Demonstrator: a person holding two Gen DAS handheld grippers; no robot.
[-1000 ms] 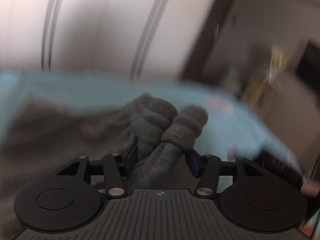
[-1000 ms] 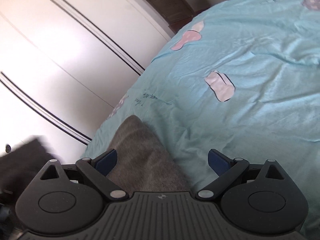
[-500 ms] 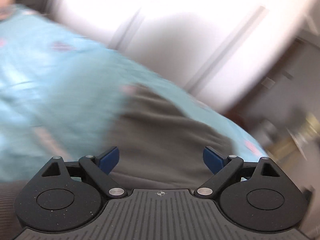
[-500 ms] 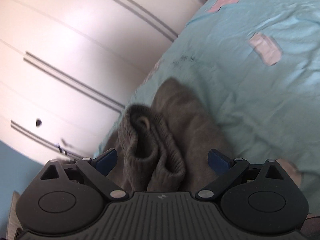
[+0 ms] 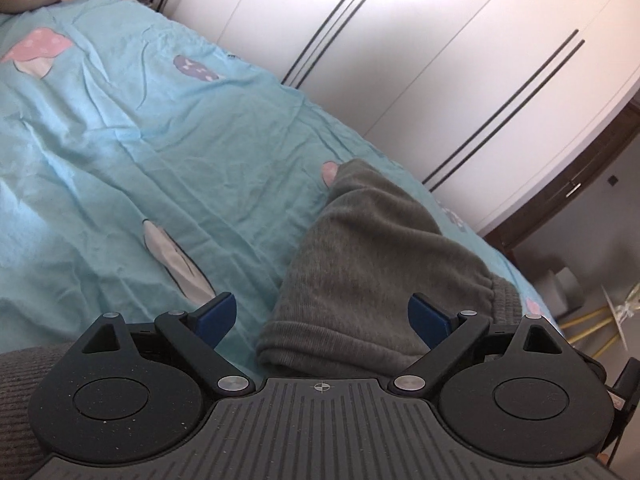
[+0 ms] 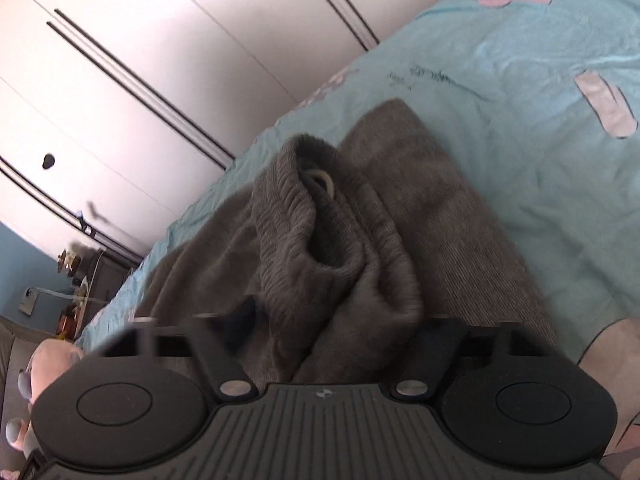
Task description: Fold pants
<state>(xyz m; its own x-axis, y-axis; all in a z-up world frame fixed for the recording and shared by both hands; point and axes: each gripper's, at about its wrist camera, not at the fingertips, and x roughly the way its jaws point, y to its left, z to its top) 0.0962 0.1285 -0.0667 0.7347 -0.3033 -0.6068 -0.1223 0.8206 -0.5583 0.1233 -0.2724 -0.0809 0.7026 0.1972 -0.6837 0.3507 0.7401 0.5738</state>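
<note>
Through the left wrist camera I see my left gripper (image 5: 320, 312) with its jaws spread wide, the blue pads (image 5: 216, 312) well apart and pressing on nothing. The grey pants (image 5: 376, 264) lie folded on the light blue bedsheet (image 5: 140, 152), their near rolled edge sitting between the jaws toward the right pad without touching either. The sheet's mushroom print (image 5: 36, 50) shows at far left, and white wardrobe doors (image 5: 420, 48) run behind the bed. A dark door frame (image 5: 560, 200) and some yellow legs (image 5: 592, 324) appear at the right edge; this view alone shows them.

Through the right wrist camera the pants (image 6: 340, 248) look different: the ribbed waistband (image 6: 304, 208) stands bunched up in a hump, with a pale eyelet (image 6: 320, 180) in its fold, which the left view hides. My right gripper (image 6: 332, 328) is closing its jaws around that bunch; the fingers are motion-blurred, so I cannot tell whether the pads already press the cloth. The bedsheet (image 6: 520, 100) stretches far right, the wardrobe doors (image 6: 160, 60) fill the left, and a small cluttered cabinet (image 6: 92, 272) sits at left.
</note>
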